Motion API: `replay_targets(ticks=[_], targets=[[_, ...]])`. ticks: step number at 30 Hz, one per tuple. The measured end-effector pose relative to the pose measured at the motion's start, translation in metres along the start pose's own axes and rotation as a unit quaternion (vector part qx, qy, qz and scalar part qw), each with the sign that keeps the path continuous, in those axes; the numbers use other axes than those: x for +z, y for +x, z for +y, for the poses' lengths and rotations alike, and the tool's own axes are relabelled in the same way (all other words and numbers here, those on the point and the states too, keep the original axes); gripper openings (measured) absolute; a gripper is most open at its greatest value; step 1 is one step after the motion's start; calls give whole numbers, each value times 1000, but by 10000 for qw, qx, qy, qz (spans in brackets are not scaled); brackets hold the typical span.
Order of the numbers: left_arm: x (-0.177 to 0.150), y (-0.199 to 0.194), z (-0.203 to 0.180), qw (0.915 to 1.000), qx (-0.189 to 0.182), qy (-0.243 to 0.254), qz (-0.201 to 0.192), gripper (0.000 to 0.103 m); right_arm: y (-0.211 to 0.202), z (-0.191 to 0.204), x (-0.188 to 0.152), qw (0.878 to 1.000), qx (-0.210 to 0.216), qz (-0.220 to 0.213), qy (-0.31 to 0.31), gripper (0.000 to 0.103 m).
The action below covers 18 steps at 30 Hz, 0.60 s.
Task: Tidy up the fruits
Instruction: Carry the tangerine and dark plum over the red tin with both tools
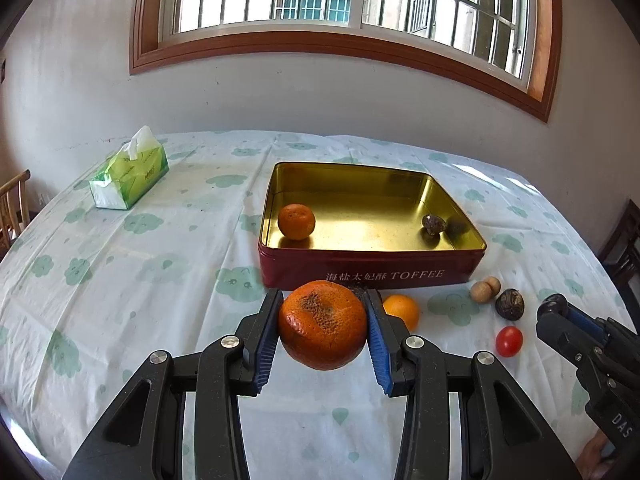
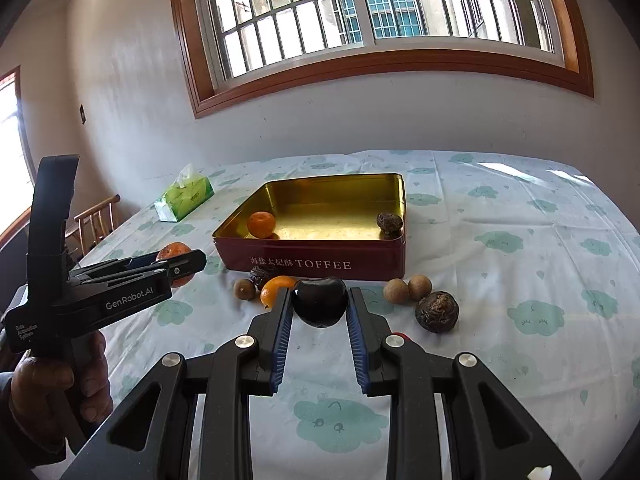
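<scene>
Sitting clamped between the blue pads of the left gripper [image 1: 323, 330], the blemished tangerine [image 1: 322, 326] hangs clear of the tablecloth [image 1: 120, 280], just short of the near red wall of the toffee tin [image 1: 368, 272]. The tin's open gold floor lies straight ahead of and slightly above the jaws in the left wrist view, so the move to come is, by my judgement, forward over that near wall and then down. The tangerine is roundish, with no long axis to line up. Inside the tin a small orange [image 1: 296, 221] rests at the left and a dark wrinkled fruit [image 1: 434, 224] at the right, leaving the middle free.

Off to the right, the right gripper [image 2: 319, 309] is closed on a dark glossy fruit [image 2: 319, 302], also lifted, and stands about as near the tin. Loose fruit lies along the tin's front: another orange [image 1: 401, 311], two pale brown ones [image 1: 485, 289], a dark rough one [image 1: 509, 304] and a cherry tomato [image 1: 509, 341].
</scene>
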<state>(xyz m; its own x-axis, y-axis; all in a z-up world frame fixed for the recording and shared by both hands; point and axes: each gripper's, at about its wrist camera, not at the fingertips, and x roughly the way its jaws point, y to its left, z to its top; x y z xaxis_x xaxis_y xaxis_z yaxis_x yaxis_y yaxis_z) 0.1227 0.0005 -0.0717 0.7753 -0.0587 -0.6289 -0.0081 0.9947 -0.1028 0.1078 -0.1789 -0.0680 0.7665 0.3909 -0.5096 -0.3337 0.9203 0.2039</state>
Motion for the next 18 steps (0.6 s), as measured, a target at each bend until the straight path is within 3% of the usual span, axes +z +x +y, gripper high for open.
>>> replay_targets(ticks=[18], targets=[[5, -9, -5, 9998, 127, 73, -155, 42, 3, 1, 5, 10000, -9, 13, 22, 25]])
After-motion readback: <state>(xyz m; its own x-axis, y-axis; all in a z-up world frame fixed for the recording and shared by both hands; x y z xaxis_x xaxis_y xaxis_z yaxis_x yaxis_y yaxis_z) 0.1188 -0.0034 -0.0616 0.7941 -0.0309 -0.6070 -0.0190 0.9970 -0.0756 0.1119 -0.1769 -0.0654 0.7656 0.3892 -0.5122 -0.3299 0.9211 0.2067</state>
